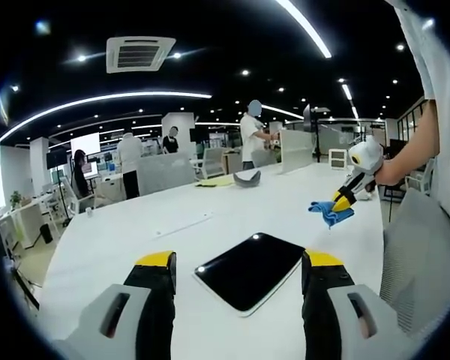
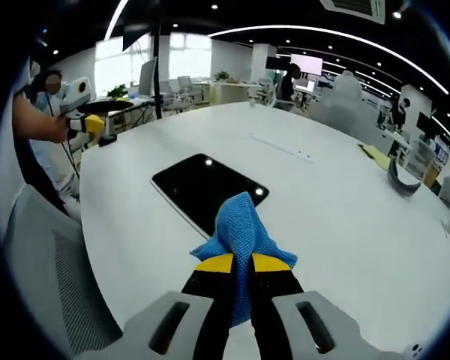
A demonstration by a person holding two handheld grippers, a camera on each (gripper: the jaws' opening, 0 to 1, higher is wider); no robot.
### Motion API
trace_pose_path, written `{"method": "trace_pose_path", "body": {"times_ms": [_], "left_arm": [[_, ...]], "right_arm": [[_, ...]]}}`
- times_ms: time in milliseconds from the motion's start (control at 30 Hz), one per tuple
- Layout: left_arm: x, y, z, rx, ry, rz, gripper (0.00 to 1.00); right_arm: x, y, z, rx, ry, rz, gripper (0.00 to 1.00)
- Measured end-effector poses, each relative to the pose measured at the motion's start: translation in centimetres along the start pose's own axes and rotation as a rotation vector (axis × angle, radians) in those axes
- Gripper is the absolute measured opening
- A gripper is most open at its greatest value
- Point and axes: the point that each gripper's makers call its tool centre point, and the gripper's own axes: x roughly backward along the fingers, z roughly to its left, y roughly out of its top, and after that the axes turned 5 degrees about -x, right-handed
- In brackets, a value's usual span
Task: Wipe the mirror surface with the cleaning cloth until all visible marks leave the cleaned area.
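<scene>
A dark rectangular mirror with rounded corners lies flat on the white table, reflecting ceiling lights. My left gripper hovers open just before its near edge, with nothing between the yellow-tipped fingers. In the right gripper view the mirror lies ahead, and my right gripper is shut on a bunched blue cleaning cloth held above the table near the mirror's near corner. From the left gripper view, the right gripper with the cloth hangs at the right, above the table.
A grey mesh chair stands at the table's edge by the person. A grey curved object and yellow paper lie at the table's far end. People stand and sit at desks behind.
</scene>
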Motion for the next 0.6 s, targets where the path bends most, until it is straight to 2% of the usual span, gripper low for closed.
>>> {"method": "trace_pose_path", "body": {"times_ms": [333, 600], "left_arm": [[-0.1, 0.3, 0.2, -0.008, -0.001, -0.002, 0.68], [-0.1, 0.1, 0.0, -0.006, -0.006, 0.0, 0.68]], "right_arm": [[-0.6, -3.3, 0.5, -0.021, 0.015, 0.064, 0.02], [-1.0, -4.9, 1.0, -0.02, 0.038, 0.104, 0.02]]}}
